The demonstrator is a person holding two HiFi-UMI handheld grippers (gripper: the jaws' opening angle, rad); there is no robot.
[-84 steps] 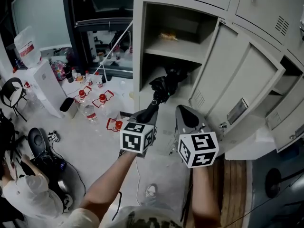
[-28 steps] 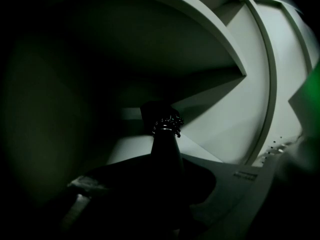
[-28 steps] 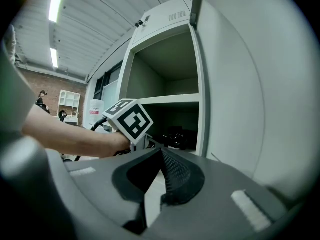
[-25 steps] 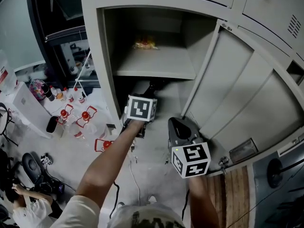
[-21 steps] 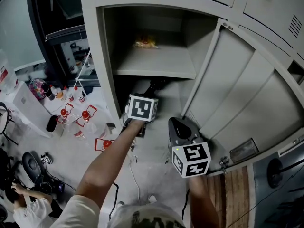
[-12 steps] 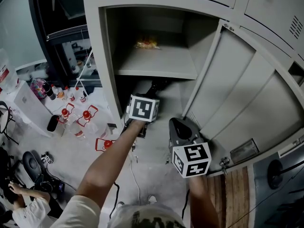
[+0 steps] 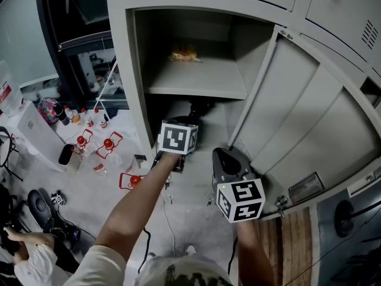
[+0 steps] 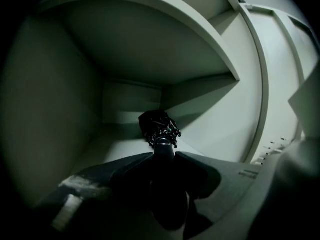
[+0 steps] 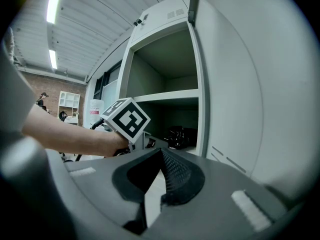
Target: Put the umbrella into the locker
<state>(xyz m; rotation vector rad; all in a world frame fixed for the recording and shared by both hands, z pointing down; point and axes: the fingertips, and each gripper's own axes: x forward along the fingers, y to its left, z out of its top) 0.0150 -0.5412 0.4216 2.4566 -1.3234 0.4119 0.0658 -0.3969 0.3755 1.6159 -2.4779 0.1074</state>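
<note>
The black folded umbrella (image 7: 199, 107) lies in the lower compartment of the open grey locker (image 7: 128, 88), under its shelf (image 7: 196, 79). In the left gripper view its bunched canopy (image 8: 159, 126) points to the back wall. Its dark handle (image 8: 165, 184) runs back between the jaws of my left gripper (image 8: 164, 156). Those jaws have just been opening and now stand apart around the handle. In the head view my left gripper (image 7: 186, 124) reaches into the compartment mouth. My right gripper (image 7: 223, 157) hangs outside, beside the open door (image 7: 286, 112), shut and empty (image 9: 160, 153). From there the umbrella (image 9: 181, 136) shows inside.
A small snack packet (image 7: 184, 55) lies on the upper shelf. Several red-capped bottles (image 7: 107, 145) stand on the floor left of the locker, near a white water dispenser (image 7: 33, 130). A person (image 7: 24, 255) crouches at the bottom left. More locker doors (image 7: 339, 16) fill the right side.
Since the oldest frame the umbrella has gone from in front of the locker into its lower compartment, and my left arm has followed it. Over the last second nothing visibly shifts in the head view.
</note>
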